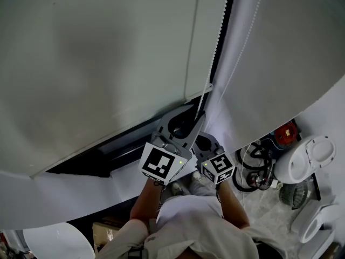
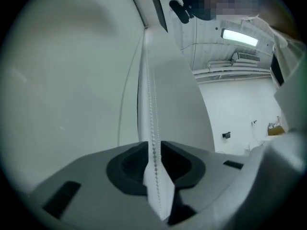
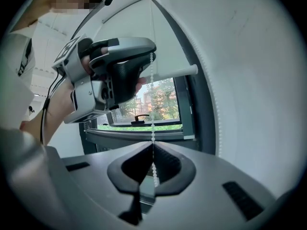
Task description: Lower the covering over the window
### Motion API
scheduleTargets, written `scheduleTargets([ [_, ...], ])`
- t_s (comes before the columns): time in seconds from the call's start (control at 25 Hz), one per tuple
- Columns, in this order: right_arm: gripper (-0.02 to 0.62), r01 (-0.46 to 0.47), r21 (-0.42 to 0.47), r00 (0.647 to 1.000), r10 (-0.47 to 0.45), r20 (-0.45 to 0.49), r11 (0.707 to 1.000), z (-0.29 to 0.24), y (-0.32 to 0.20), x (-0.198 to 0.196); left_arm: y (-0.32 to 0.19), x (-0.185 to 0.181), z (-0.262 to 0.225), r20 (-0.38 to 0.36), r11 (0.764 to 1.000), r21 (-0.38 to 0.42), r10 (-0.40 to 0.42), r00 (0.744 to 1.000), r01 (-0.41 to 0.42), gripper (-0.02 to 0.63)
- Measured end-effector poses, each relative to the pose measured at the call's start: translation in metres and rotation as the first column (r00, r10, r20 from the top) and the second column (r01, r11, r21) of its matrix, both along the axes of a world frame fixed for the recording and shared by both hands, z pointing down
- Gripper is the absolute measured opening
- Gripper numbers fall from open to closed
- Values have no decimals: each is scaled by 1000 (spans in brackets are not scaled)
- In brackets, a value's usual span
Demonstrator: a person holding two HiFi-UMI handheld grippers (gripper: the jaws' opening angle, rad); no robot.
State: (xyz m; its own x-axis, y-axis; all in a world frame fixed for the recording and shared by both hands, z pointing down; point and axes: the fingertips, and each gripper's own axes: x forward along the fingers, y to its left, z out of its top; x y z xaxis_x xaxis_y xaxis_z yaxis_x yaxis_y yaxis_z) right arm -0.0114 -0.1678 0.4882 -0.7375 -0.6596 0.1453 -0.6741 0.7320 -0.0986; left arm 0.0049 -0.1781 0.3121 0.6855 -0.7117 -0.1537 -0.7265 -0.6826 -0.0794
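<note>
While one roller blind covers the window's upper part, one bead chain passes through two grippers: right gripper clamped on it; left gripper higher, jaws narrowly apart, seemingly not pinching it.

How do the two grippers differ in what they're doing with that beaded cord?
The left gripper has its jaws apart, with the bead chain passing between them; the right gripper has its jaws shut on the chain. The left gripper is also higher up the chain than the right gripper. Both line up on the same chain.
</note>
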Motion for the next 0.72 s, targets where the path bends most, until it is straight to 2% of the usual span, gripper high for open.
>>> scheduleTargets([
  [0.04,-3,1,1,1000,-1,-1,1000,0,1,0,-1,1,-1,-2,1000,6,-3,1000,3,73],
  [0.08,-3,1,2,1000,-1,-1,1000,0,1,-1,-2,2,-2,-6,1000,16,-9,1000,9,20],
  [0.2,-3,2,0,1000,-2,-7,1000,1,2,-2,0,2,-1,-24,999,43,-27,999,28,14],
  [0.32,-3,4,-13,999,-5,-39,1000,10,0,-2,1,3,9,12,998,44,-38,999,37,14],
  [0.56,-3,13,-86,995,-21,-93,996,47,1,-7,-3,-1,51,36,997,-60,-53,998,55,14],
  [0.72,-3,15,-128,993,-30,-117,992,69,0,-10,-4,-3,73,53,993,-98,-59,997,64,14],
])
